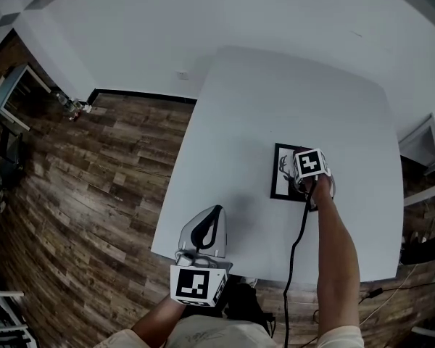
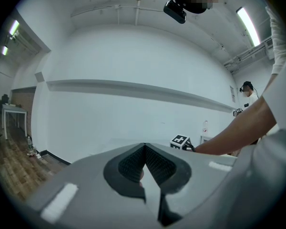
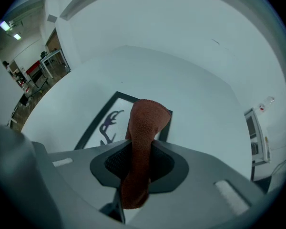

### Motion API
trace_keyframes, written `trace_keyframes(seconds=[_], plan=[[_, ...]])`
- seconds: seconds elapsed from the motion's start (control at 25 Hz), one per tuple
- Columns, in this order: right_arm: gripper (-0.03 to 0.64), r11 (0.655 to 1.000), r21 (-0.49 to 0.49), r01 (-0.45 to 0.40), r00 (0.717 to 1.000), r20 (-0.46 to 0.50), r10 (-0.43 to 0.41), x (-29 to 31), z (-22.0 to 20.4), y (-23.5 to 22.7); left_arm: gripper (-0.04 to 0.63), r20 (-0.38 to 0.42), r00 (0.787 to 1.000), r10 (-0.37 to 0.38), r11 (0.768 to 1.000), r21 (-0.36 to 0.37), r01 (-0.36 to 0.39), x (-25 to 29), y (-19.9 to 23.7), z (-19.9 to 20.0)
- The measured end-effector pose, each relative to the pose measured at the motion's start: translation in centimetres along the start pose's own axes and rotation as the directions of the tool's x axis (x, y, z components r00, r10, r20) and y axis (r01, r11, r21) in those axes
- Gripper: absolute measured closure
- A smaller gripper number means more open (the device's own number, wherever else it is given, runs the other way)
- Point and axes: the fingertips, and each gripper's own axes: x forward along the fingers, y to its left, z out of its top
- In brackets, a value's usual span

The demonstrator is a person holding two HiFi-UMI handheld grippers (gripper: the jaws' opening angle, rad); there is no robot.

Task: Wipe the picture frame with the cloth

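A black picture frame [image 1: 280, 171] with a dark antler drawing lies flat on the white table [image 1: 246, 122], right of centre. In the right gripper view the picture frame [image 3: 101, 123] lies just beyond the jaws. My right gripper [image 3: 139, 163] is shut on a rust-red cloth [image 3: 142, 132], whose folded end hangs over the frame's right part. In the head view the right gripper [image 1: 312, 167] sits above the frame and hides the cloth. My left gripper [image 1: 205, 232] rests at the table's near left edge, shut with nothing between its pads [image 2: 155, 165].
A wood floor [image 1: 94, 187] lies left of the table. White furniture [image 1: 428, 151] stands at the right. A black cable [image 1: 299, 245] runs along my right arm. Another person [image 2: 249, 93] stands far off in the left gripper view.
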Motion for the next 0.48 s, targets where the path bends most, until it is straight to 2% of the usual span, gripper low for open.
trace_keyframes(seconds=[0.2, 0.36, 0.48], plan=[[0.506, 0.993, 0.119, 0.021, 0.999, -0.027, -0.018, -0.6, -3.5, -4.1, 0.594, -0.014, 0.999, -0.030, 1.000, -0.001, 0.030, 0.5, -0.9, -0.4], [0.508, 0.993, 0.112, 0.037, 0.999, -0.031, -0.034, -0.7, -3.8, -4.6, 0.594, -0.002, 0.999, -0.032, 0.999, -0.003, 0.032, 1.0, -1.3, 0.0], [0.508, 0.996, 0.081, 0.025, 0.999, -0.023, -0.023, -0.7, -3.3, -3.1, 0.594, 0.002, 1.000, -0.027, 1.000, -0.005, 0.027, 0.9, -1.1, 0.2]])
